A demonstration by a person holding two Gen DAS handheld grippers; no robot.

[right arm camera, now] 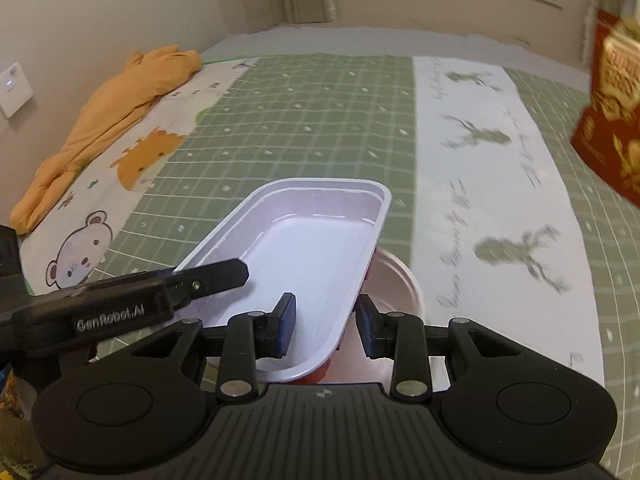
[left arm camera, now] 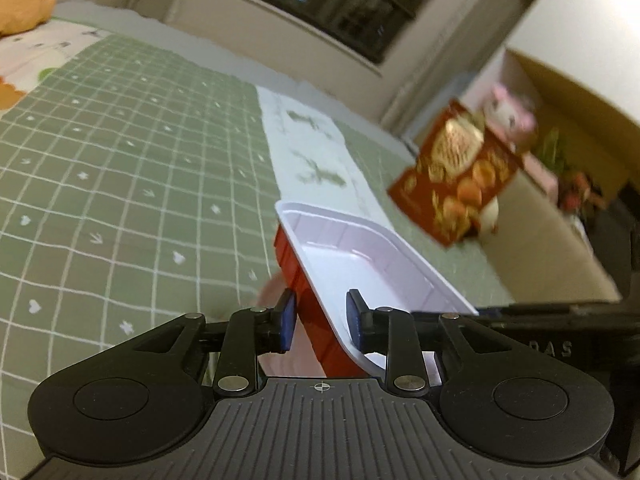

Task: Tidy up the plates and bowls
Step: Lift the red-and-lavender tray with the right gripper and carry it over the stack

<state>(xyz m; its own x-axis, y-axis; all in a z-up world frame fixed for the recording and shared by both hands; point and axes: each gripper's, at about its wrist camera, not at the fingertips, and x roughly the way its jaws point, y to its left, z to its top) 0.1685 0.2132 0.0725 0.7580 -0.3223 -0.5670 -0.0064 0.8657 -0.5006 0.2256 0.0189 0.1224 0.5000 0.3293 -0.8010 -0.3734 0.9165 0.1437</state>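
The bed (right arm camera: 304, 120) fills both views, its green checked sheet crossed by a white strip printed with deer. Above it hangs the tray (right arm camera: 304, 264), a rectangular dish, white inside and red outside, lifted clear of the sheet and tilted. Under its far corner in the right wrist view sits a round pink bowl (right arm camera: 396, 280); whether the two touch is not clear.

The right gripper (right arm camera: 326, 326) straddles the tray's near right wall, one pad inside and one outside, jaws drawn in as narrow as they go, so it reads as clamped on that wall. The left gripper (left arm camera: 320, 322) straddles the opposite rim, but a gap shows between its blue fingers (left arm camera: 288, 324) and the wall. I judge its hold loose at best, and the weight rests mostly on the right side.

For a clean carry, both hands should travel together at one height so the thin wall does not twist. Before lowering, level the tray. If it is meant to nest with the bowl, centre it first.
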